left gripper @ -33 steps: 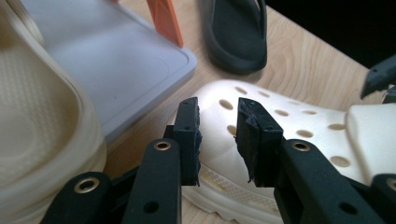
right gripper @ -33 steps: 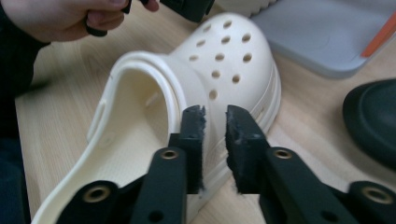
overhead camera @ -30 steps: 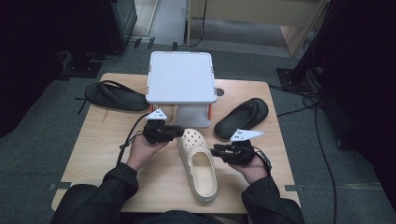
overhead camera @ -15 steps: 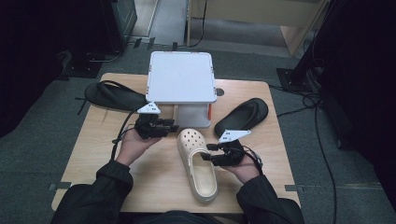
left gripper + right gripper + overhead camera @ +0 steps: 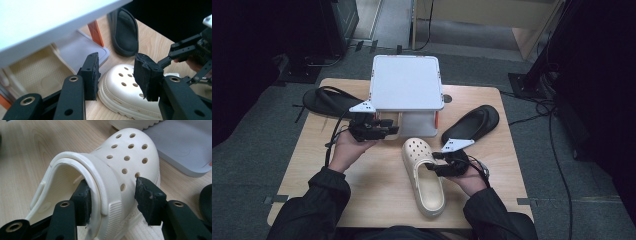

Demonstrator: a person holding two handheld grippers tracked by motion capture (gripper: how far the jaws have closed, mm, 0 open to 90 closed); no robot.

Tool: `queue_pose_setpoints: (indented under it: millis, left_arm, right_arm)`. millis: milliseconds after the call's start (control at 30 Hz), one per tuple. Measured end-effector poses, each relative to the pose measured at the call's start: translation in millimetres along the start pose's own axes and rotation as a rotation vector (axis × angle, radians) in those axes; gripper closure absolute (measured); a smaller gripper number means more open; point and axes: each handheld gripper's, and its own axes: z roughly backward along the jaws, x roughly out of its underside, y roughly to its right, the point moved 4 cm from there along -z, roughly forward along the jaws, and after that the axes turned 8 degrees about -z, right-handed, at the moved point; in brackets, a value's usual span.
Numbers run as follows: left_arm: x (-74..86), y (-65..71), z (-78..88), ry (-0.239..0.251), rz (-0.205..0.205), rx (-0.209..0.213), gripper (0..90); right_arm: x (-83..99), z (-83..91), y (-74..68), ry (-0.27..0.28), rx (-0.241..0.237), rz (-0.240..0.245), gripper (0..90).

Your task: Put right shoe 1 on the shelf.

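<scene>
Cream clog (image 5: pixel 424 176) flat on table (image 5: pixel 377 195) at centre, toe toward 12 o'clock. Right gripper (image 5: pixel 438 164) at its 3 o'clock: jaws just opened, straddling the side wall, pads off it. Left gripper (image 5: pixel 388 128) at 10 o'clock, jaws just opened, empty, by white shelf (image 5: pixel 406 82).
</scene>
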Motion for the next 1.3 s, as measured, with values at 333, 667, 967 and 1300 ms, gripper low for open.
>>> queue_pose_setpoints:
  millis: [333,667,967,1300]
  left_arm:
    - [-18.4,-14.2,14.8,0.019,-0.001,-0.01,54.3]
    - [-44.4,-35.4,17.9,0.047,-0.004,-0.043,54.4]
    - [-48.2,-59.8,14.8,0.046,0.022,-0.076,58.9]
    - [-38.9,-64.8,9.9,0.03,0.026,-0.083,66.0]
  right_arm:
    - [-1.6,-4.1,-2.7,0.01,0.042,0.031,50.2]
    - [-3.2,-2.5,-5.0,0.023,0.063,0.025,56.4]
    - [-4.9,-1.9,-7.9,0.04,0.09,0.04,63.1]
    - [-9.8,-1.4,-15.6,0.041,0.159,0.119,72.8]
